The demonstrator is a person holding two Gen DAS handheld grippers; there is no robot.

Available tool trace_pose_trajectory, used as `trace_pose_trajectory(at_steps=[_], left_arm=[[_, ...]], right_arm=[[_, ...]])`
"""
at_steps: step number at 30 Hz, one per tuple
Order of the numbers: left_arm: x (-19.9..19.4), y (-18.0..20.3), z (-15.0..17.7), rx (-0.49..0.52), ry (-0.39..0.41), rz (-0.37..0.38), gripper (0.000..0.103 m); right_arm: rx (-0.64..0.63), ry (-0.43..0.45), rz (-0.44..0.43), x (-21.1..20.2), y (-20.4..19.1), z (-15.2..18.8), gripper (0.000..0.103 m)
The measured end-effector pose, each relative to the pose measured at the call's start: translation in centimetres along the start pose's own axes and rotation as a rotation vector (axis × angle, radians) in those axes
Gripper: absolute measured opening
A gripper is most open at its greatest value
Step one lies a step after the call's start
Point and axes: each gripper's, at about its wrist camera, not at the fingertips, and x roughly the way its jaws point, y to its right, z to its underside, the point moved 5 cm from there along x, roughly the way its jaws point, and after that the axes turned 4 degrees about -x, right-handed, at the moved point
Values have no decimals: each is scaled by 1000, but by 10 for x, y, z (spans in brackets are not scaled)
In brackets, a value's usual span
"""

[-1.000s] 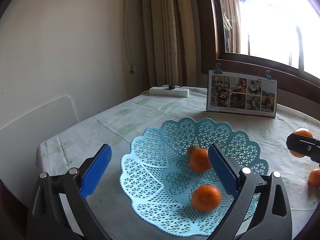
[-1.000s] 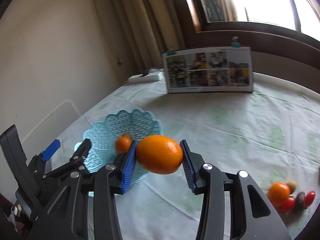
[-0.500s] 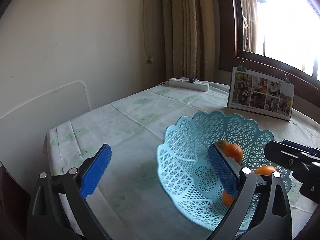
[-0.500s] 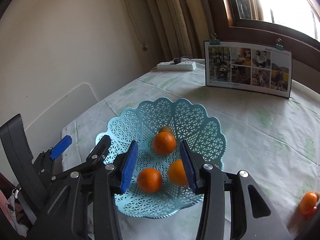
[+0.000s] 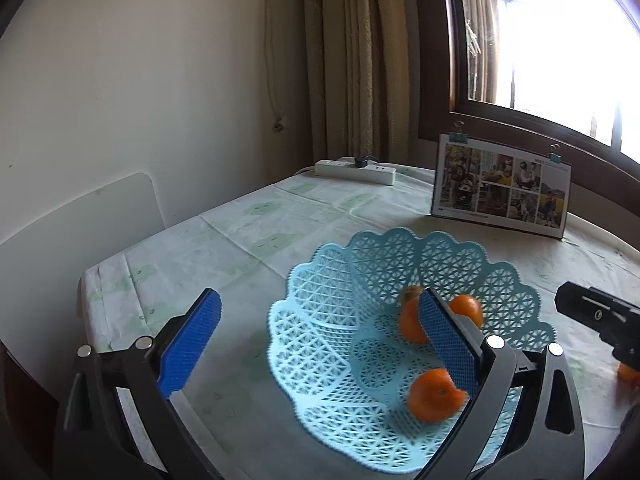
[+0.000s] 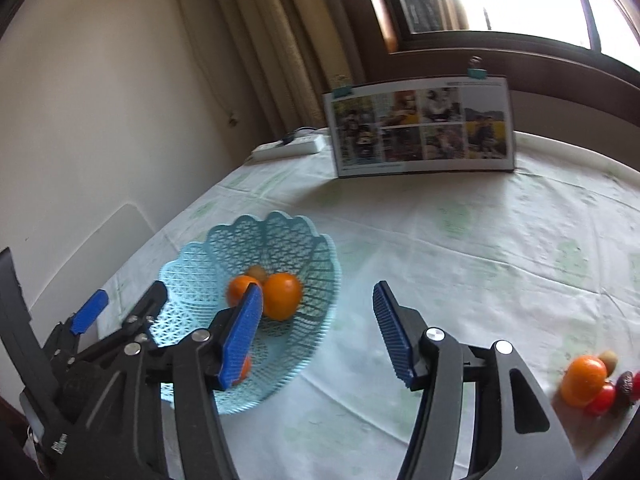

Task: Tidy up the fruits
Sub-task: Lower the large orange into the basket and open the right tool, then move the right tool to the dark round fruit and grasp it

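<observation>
The right gripper [image 6: 318, 322] is seen spread wide with nothing between its blue pads [image 6: 390, 334]; it is held above the tablecloth [image 6: 480, 248] just to the right of the basket [image 6: 192, 264], its left pad overlapping the basket's rim in the right wrist view. The left gripper [image 5: 320, 334] is likewise seen wide apart and empty; its right pad [image 5: 446, 338] stands in front of the basket's interior, while its left pad [image 5: 190, 342] hangs over bare cloth.

The light blue lattice basket is set on the table near the left gripper; three oranges are counted in it in the left wrist view: one at the front [image 5: 434, 396], partly hidden by the pad, and two further back [image 5: 410, 320] [image 5: 466, 310] lying close together; a small brownish fruit [image 5: 412, 292] is seen just behind them, too blurred to be named.

Well apart from the basket, at the right edge of the table, a further orange [image 6: 582, 380] is seen beside a red fruit [image 6: 600, 400], a small greenish-brown one [image 6: 608, 358] and a dark one [image 6: 624, 384]; these are bunched together, touching or nearly so.

Further out, a photo board [image 6: 424, 126] is stood upright at the back of the table beneath the window [image 5: 560, 40]; a white power strip [image 5: 354, 168] is laid near the curtain [image 5: 356, 60].
</observation>
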Motion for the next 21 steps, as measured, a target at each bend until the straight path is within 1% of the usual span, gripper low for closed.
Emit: trace_pose_trajectory(at_steps=[8, 15, 21], left_arm=[[-18, 45, -6, 66, 30, 77, 100], [-25, 87, 0, 142, 15, 143, 100], [-31, 115, 4, 185, 8, 192, 100]], right_arm=[[98, 15, 116, -19, 65, 5, 58], [175, 58, 241, -53, 129, 11, 59], [247, 74, 362, -81, 190, 19, 59]])
